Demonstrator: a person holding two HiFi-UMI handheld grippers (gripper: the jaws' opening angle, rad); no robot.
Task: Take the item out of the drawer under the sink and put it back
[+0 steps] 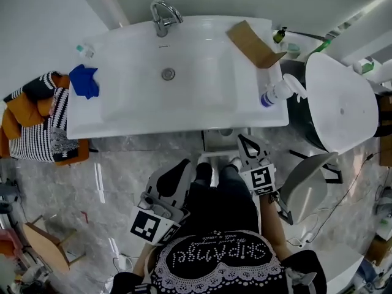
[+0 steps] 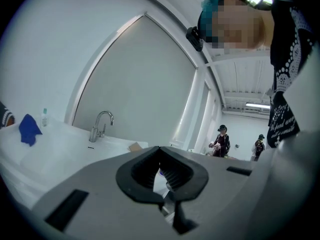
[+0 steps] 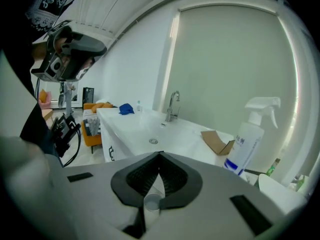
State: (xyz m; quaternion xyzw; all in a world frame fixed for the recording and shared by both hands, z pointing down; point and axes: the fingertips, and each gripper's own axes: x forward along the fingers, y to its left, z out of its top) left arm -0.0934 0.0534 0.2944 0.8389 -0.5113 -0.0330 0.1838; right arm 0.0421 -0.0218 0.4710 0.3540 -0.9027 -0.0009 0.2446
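I stand in front of the white sink (image 1: pixel 184 112), with both grippers held low before its front edge. My right gripper (image 1: pixel 246 138) points at the sink. Its jaws (image 3: pixel 160 154) are shut, and a small white tube-like item (image 3: pixel 151 200) sits in the hollow between the pads. My left gripper (image 1: pixel 185 162) hangs lower left. The tips of my left gripper (image 2: pixel 159 148) meet and nothing is gripped. The cabinet front under the sink with a black handle (image 3: pixel 111 154) shows in the right gripper view. I cannot tell how the drawer stands.
On the sink lie a blue cloth (image 1: pixel 84 80), a piece of cardboard (image 1: pixel 251 41) and a spray bottle (image 1: pixel 278 92), behind the tap (image 1: pixel 162 14). A white toilet (image 1: pixel 340 103) stands at the right and an orange seat with striped cloth (image 1: pixel 37 124) at the left. Two people (image 2: pixel 220 140) are far off.
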